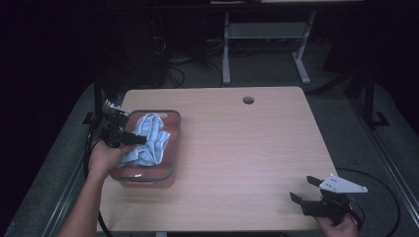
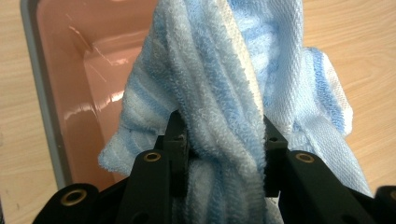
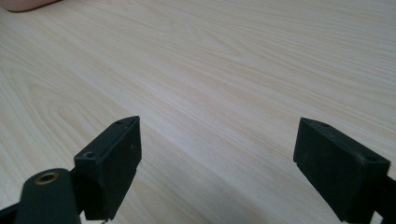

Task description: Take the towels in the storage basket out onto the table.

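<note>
Across the pale wooden table (image 1: 247, 148), most of the top lies bare, with a round cable hole (image 1: 248, 100) near its far edge and dark floor and a desk frame beyond. Toward my left sits a pink bin (image 1: 174, 143) with a grey rim, and draped in and over it is the blue-and-white striped towel (image 1: 148, 140), bunched rather than folded. My left gripper (image 1: 138, 139) reaches in over the bin's near-left side, and in the left gripper view its jaws are pinched tight on a thick twisted fold of the towel (image 2: 219, 93), the cloth rising from between them while the shiny pink floor of the bin (image 2: 93, 70) shows beneath. My right gripper (image 1: 304, 190) rests well apart, at the near right corner of the table, its jaws spread wide with nothing between them but wood grain (image 3: 210, 70). As I judge it, I am at the lifting step: the towel is gripped and coming out of the bin, though part of it looks to hang inside yet. Next I would need to raise the left hand high enough for the trailing end to clear the rim, then carry it over open table, perhaps bringing the right hand in to catch a loose corner.
</note>
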A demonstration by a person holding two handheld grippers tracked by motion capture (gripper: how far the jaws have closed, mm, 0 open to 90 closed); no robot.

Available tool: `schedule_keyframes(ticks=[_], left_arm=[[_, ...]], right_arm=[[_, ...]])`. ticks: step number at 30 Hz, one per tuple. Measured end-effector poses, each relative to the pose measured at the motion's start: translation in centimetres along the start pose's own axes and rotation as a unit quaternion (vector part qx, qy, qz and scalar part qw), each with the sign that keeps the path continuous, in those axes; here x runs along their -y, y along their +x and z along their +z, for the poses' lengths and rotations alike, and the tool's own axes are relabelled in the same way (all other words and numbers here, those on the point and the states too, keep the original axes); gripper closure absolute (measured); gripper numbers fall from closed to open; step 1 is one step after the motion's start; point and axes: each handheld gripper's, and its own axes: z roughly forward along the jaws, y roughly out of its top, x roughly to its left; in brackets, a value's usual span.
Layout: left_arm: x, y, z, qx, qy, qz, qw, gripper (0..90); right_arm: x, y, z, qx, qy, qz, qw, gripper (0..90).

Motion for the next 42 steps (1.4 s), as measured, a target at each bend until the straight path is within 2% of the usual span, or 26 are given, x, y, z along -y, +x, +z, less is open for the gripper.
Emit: schedule_keyframes(ticks=[7,14,26,35,42], left_arm=[[-0.6,-0.3,-1.0,0.021,-0.014,-0.004,0.9997,64.8],[-1.2,-0.6,-1.9,0.03,-0.023,-0.002,0.9993,64.8],[-2.6,-1.7,-3.9,0.043,-0.035,0.011,0.9984,64.7],[-4.0,-3.4,-4.8,0.049,-0.04,0.031,0.9975,64.6],[-4.9,-4.7,-4.4,0.061,-0.038,0.044,0.9965,64.5]], right_arm=[[0.0,-0.1,0.0,0.002,0.001,0.004,1.0,14.6],[0.0,-0.2,0.2,0.004,0.001,0.003,1.0,14.6],[-0.1,-0.3,0.1,0.007,-0.001,0.006,1.0,14.6],[-0.2,-0.3,0.1,0.007,-0.001,0.004,1.0,14.2],[-0.2,-0.3,0.1,0.005,-0.001,0.004,1.0,14.2]])
